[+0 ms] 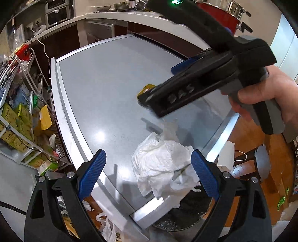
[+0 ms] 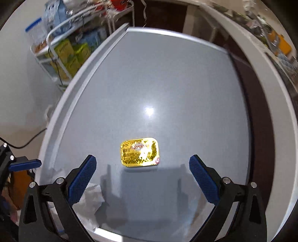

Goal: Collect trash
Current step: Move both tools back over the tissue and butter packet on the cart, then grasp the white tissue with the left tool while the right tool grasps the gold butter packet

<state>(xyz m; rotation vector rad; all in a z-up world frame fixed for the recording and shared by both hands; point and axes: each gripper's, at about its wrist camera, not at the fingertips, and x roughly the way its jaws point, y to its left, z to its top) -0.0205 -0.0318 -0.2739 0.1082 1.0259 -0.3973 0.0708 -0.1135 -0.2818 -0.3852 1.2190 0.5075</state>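
A crumpled white tissue (image 1: 160,163) lies at the near edge of the grey table (image 1: 104,78), between the fingers of my open, empty left gripper (image 1: 149,167). A flat gold foil packet (image 2: 140,151) lies on the table (image 2: 167,83) just ahead of my open, empty right gripper (image 2: 142,173). In the left wrist view the right gripper's body (image 1: 204,78) hovers over the packet (image 1: 146,93), hiding most of it. A corner of the tissue (image 2: 91,197) shows at the right wrist view's lower left.
A dark round bin (image 1: 186,210) sits below the table's near edge under the tissue. A white wire rack (image 1: 22,111) with yellow-green boxes stands left of the table. A kitchen counter (image 1: 119,14) runs behind. Plastic bags (image 1: 106,223) lie on the floor.
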